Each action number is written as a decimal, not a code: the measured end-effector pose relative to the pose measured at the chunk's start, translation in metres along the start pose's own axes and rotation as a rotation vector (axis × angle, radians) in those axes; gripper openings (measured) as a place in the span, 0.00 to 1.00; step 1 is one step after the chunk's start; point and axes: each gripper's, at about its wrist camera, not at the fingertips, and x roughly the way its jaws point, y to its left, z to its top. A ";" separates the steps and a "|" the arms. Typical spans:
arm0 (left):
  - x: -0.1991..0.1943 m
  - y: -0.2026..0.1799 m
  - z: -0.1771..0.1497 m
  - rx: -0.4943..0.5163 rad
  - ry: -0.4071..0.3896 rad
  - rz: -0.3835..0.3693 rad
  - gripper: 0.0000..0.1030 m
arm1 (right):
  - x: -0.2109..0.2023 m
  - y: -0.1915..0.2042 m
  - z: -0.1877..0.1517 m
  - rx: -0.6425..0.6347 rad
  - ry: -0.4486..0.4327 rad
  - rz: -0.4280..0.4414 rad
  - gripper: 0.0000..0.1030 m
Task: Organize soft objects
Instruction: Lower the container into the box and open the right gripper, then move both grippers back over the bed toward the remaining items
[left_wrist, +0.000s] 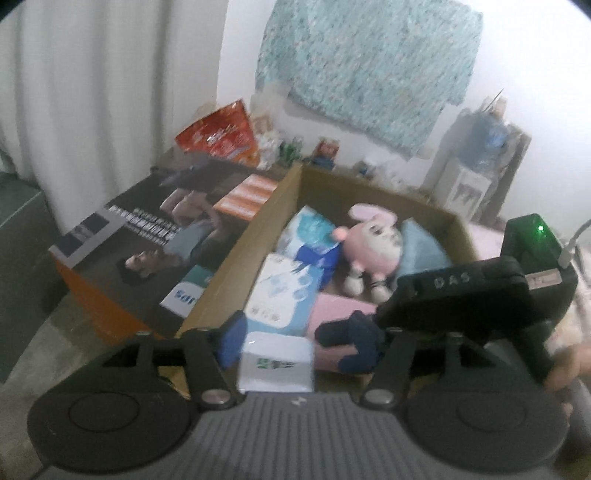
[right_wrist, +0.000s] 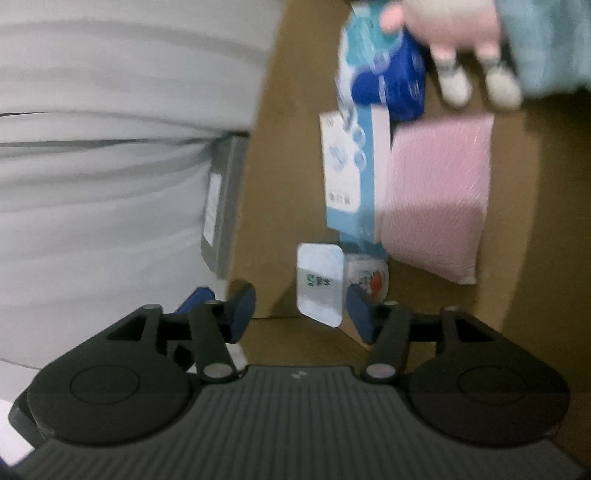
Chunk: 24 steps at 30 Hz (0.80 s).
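Release step: small tissue pack (left_wrist: 275, 363) lies in cardboard box (left_wrist: 236, 254) between the parted fingers of left gripper (left_wrist: 295, 343) and right gripper (right_wrist: 301, 312), both unclenched; next, probably withdraw upward.

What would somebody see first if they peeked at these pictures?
Probably the pink plush toy, lying in the far part of the cardboard box next to a light blue cushion. Then the tissue packs lined up along the box's left wall, with a small white pack nearest, between the open fingers of the left claw. A pink packet lies beside them.
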 end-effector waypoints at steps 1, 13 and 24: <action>-0.006 -0.004 0.000 0.004 -0.013 -0.011 0.67 | -0.010 0.002 -0.002 -0.013 -0.020 0.009 0.59; -0.059 -0.110 -0.036 0.230 -0.145 -0.237 0.95 | -0.198 -0.060 -0.133 -0.133 -0.412 0.134 0.82; -0.038 -0.244 -0.093 0.466 -0.098 -0.427 0.98 | -0.304 -0.149 -0.275 -0.096 -0.743 -0.152 0.85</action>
